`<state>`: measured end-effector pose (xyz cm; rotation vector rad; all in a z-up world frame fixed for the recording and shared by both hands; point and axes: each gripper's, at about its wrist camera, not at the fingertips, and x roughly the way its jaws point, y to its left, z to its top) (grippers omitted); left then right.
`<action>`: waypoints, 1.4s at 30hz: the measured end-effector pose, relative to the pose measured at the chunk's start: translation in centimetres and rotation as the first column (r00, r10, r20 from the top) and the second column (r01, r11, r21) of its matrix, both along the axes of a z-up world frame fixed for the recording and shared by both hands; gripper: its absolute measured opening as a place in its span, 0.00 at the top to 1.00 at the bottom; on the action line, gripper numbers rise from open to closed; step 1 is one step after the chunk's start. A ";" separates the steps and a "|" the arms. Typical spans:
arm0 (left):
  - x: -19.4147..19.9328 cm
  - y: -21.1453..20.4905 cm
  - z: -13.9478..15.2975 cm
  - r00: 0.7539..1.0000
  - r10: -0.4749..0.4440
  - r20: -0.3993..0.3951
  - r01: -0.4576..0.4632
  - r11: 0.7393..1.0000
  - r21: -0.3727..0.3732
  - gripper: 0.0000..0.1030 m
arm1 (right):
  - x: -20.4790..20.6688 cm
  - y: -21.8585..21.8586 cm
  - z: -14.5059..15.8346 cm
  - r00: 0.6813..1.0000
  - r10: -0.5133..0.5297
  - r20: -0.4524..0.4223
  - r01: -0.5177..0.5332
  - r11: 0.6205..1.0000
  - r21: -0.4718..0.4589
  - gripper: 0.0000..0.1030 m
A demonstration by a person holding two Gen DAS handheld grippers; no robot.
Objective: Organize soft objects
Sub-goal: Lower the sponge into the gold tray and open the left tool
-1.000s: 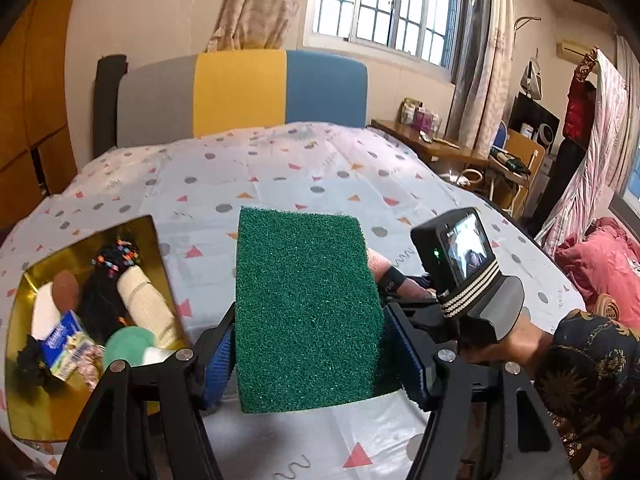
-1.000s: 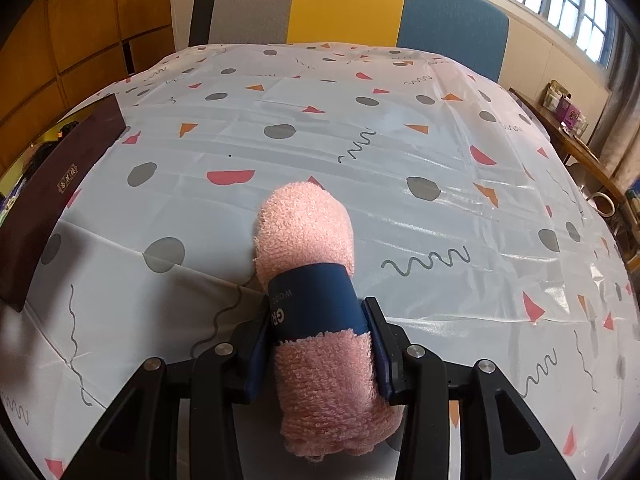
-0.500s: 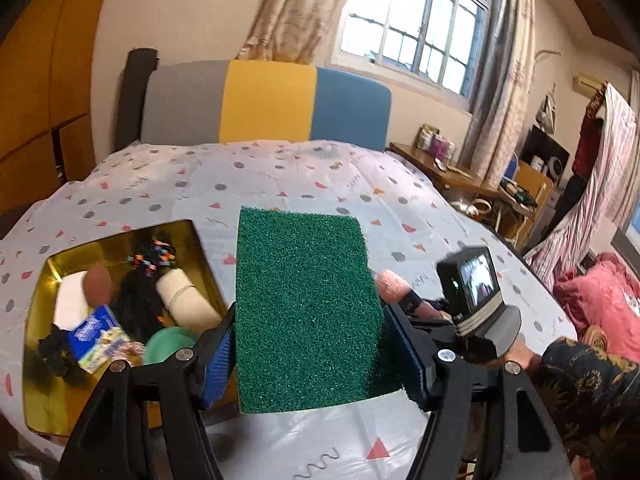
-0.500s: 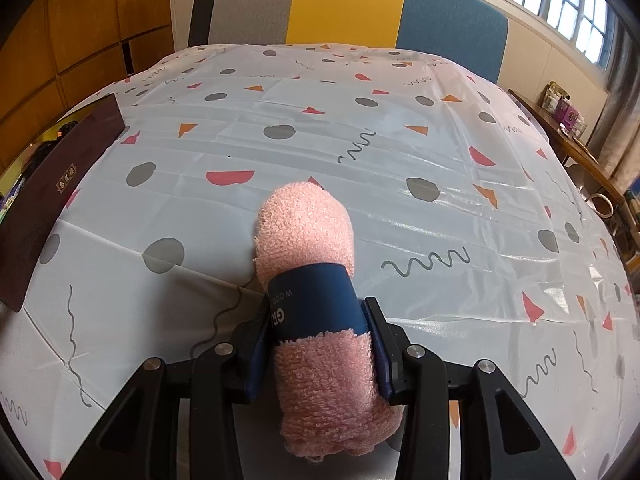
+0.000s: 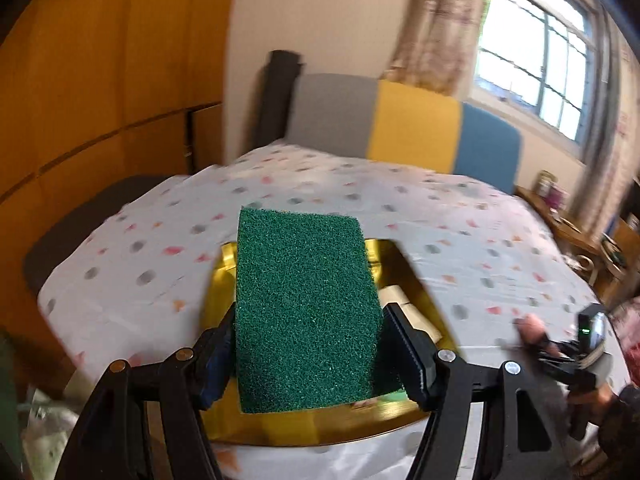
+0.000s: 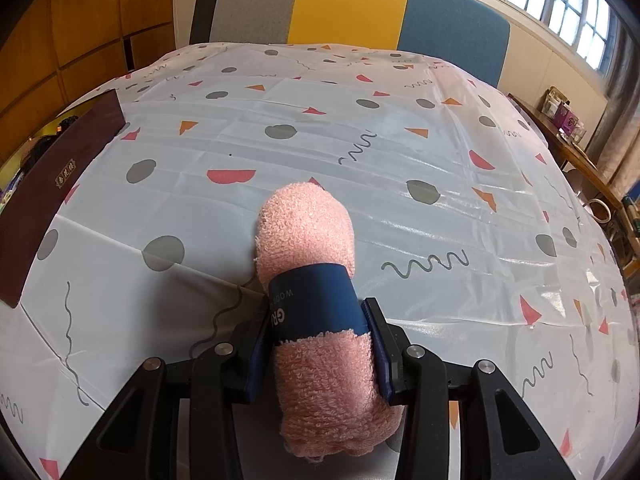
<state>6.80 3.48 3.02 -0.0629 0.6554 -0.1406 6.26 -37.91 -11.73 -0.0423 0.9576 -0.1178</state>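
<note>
My left gripper (image 5: 306, 344) is shut on a green scouring sponge (image 5: 304, 300) and holds it above the gold tray (image 5: 312, 428), which lies right under it. The sponge hides most of the tray's contents; a beige roll (image 5: 404, 304) shows at its right. My right gripper (image 6: 318, 344) is shut on a rolled pink towel (image 6: 308, 236) with a dark blue band (image 6: 316, 304), low over the table. The right gripper also shows at the right edge of the left wrist view (image 5: 576, 352).
The table wears a white cloth with coloured spots (image 6: 400, 160). A dark brown box wall (image 6: 60, 172) stands at the left in the right wrist view. A grey, yellow and blue chair back (image 6: 360, 8) is behind the table. A side table with jars (image 6: 560, 116) is at the right.
My left gripper has swung left with the sponge, so the gold tray now lies directly beneath it instead of off to the left. The right gripper and towel have not moved.
</note>
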 end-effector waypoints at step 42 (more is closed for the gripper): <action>0.5 3.7 -7.2 0.976 0.094 -0.197 -0.098 0.995 -0.012 0.32 | 0.2 0.2 -0.1 1.000 -0.004 0.003 0.004 1.000 -0.013 0.58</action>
